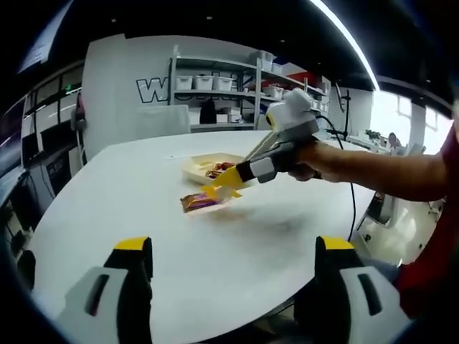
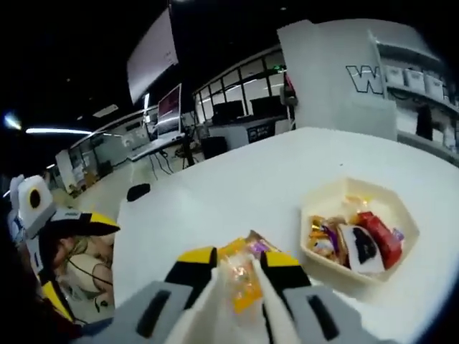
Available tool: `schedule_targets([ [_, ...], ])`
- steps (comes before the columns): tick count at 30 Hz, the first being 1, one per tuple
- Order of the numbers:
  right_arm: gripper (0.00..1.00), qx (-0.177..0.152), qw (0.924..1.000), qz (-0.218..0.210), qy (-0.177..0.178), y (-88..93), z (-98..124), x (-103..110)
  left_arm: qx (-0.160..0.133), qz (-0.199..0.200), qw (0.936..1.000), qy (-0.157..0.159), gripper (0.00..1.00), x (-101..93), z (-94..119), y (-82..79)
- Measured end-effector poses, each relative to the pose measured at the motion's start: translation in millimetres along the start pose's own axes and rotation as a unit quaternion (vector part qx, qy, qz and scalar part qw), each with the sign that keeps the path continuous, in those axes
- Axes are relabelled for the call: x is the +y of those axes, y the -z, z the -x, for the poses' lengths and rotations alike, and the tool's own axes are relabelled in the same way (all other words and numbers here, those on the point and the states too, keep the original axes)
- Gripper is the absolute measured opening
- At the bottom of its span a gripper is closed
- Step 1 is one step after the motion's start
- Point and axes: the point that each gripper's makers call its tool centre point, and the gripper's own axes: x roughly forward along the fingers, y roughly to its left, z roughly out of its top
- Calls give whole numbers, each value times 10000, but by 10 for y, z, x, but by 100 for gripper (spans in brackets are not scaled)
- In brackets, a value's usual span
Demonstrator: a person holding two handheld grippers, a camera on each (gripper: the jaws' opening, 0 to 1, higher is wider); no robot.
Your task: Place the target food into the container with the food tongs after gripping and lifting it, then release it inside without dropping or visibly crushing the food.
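You are working over a broad white round table (image 1: 143, 208) in an open room with metal shelving (image 1: 222, 86) against a white partition and dark monitors (image 2: 237, 109) on desks further back. In the left gripper view your left gripper (image 1: 233, 269) sits low at the near edge of the table, jaws spread wide with nothing between them. Across the surface, your right gripper (image 1: 231, 183) reaches in from the right in your hand (image 1: 305, 166). Its yellow-tipped jaws are down at the orange and purple wrapped snack (image 1: 201, 202), which lies on the table just beside the cream hexagonal plastic tray (image 1: 192, 166).

The right gripper view adds more — pale food tongs (image 2: 240, 297) run up between those jaws, pinching the snack, and the tray holds several more wrapped pieces, red, white and purple.
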Motion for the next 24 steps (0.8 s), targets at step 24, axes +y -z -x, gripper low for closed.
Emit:
schedule_targets([
  [24, 18, -341, 9970, -76, 691, -351, 395, -709, 17, -61, 9999, 89, 91, -60, -83, -37],
])
